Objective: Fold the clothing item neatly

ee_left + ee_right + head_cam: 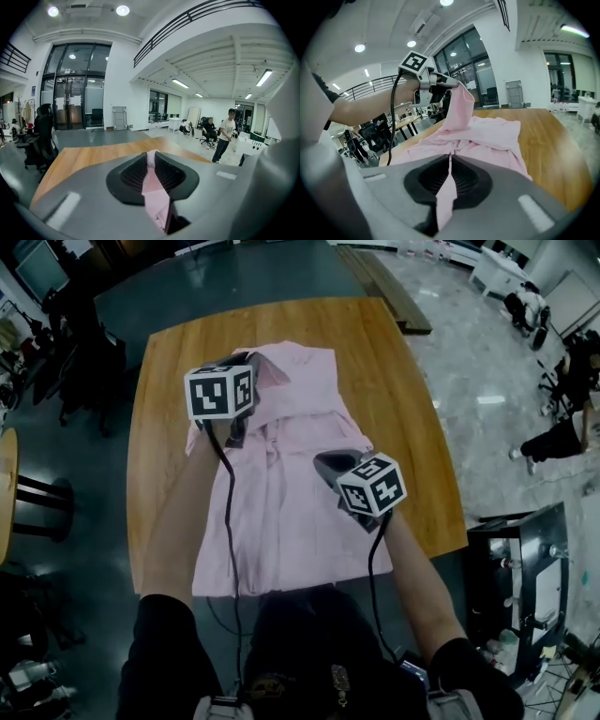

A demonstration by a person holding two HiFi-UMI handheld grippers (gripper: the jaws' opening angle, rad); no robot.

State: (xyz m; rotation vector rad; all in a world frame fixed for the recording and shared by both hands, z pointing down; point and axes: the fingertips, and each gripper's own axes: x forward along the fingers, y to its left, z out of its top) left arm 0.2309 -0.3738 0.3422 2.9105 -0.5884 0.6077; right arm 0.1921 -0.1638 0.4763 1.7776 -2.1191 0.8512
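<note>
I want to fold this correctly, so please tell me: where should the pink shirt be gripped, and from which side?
Grip the shirt at a thin edge or fold, probably coming from the near side of the table, gripper tilted slightly down. It lies mostly flat and limp, so only thin cloth fits between jaws. The left gripper and right gripper are shut on such cloth.
</note>
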